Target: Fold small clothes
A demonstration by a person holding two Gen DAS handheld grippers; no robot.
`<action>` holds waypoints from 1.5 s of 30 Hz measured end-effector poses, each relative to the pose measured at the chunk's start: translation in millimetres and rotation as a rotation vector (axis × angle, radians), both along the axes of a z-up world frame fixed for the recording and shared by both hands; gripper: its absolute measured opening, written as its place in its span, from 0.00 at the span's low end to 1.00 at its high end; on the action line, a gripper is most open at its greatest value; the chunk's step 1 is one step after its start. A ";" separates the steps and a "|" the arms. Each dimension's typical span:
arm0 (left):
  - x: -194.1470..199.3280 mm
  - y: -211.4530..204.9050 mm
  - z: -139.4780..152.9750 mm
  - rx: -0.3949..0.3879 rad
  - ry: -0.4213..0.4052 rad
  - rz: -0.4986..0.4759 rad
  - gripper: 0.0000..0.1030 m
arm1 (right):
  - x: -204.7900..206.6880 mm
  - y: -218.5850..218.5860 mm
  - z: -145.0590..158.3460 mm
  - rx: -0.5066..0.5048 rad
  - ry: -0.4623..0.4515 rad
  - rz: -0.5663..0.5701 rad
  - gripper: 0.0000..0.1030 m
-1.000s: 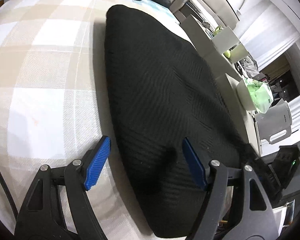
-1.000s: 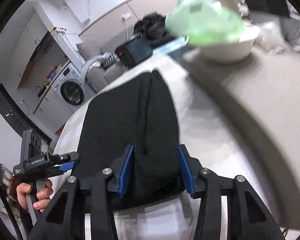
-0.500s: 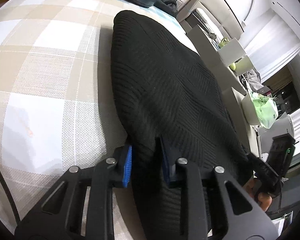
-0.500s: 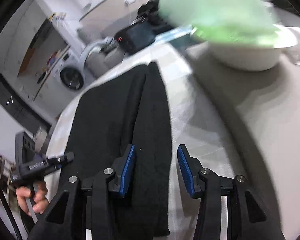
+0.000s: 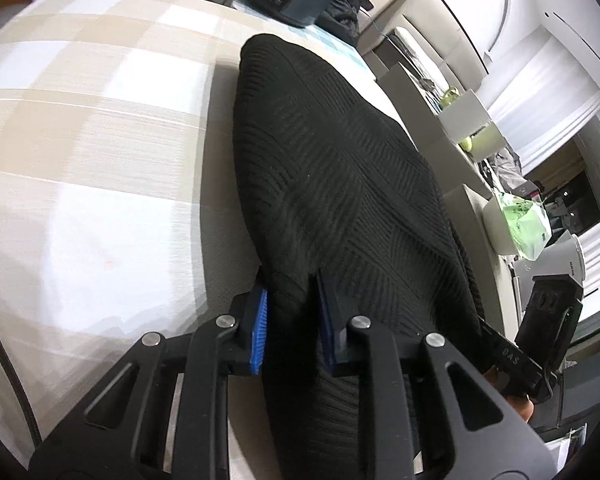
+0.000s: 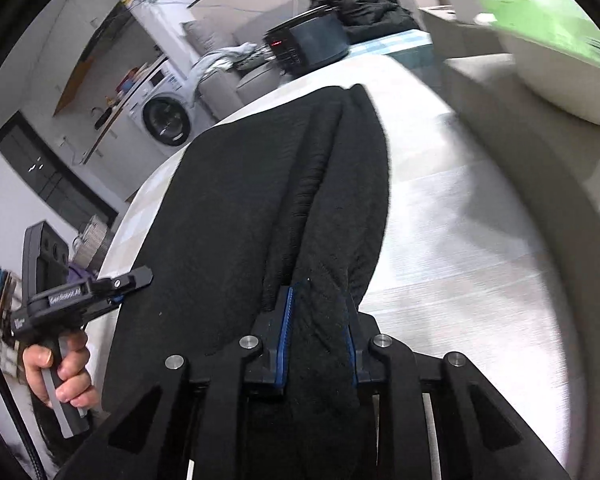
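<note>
A black knit garment lies lengthwise on the checked table, reaching from its near edge toward the far edge. The left tongs pinch a bunched fold at the garment's near left edge. The right tongs are closing on a raised fold near its right edge, the cloth between their blue pads.

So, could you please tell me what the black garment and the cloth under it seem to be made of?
The black garment looks like a matte knit, perhaps wool or acrylic: ribbed chevron texture. The checked cloth looks like woven fabric, beige and white, with a fine weave grain.
</note>
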State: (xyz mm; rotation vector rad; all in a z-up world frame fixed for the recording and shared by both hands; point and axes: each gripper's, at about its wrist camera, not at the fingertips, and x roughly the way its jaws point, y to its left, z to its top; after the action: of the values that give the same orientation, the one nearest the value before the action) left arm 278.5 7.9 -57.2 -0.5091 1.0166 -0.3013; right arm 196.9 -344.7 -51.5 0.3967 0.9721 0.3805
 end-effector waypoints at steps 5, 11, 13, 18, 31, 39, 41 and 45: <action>-23.3 41.6 1.9 0.023 -0.007 0.064 0.18 | 2.5 40.7 -2.2 0.032 -0.005 0.058 0.22; -40.5 98.7 -0.2 0.031 -0.002 0.142 0.18 | 2.0 97.3 1.6 0.012 -0.029 0.116 0.22; -36.7 109.4 -1.7 0.024 0.001 0.146 0.18 | 2.2 103.9 2.9 -0.014 -0.033 0.107 0.22; -44.2 115.6 2.8 0.055 -0.023 0.145 0.19 | -8.9 91.2 12.1 -0.033 -0.038 0.072 0.24; -94.8 89.5 19.6 0.158 -0.078 0.094 0.48 | -10.8 82.3 7.1 0.009 -0.043 0.131 0.24; -113.3 90.1 5.0 0.173 -0.053 0.109 0.51 | -19.8 73.4 -0.7 -0.070 -0.031 0.124 0.07; -113.3 90.5 2.3 0.178 -0.045 0.113 0.51 | -21.5 73.8 0.2 -0.099 -0.047 0.144 0.10; -114.7 85.2 10.1 0.205 -0.081 0.103 0.51 | -19.5 62.8 18.0 -0.050 -0.137 0.095 0.22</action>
State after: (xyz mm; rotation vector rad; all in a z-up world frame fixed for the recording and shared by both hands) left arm 163.7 93.1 -47.1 -0.3597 0.9274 -0.1228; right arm 177.4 -281.9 -33.6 0.2757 0.8674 0.4624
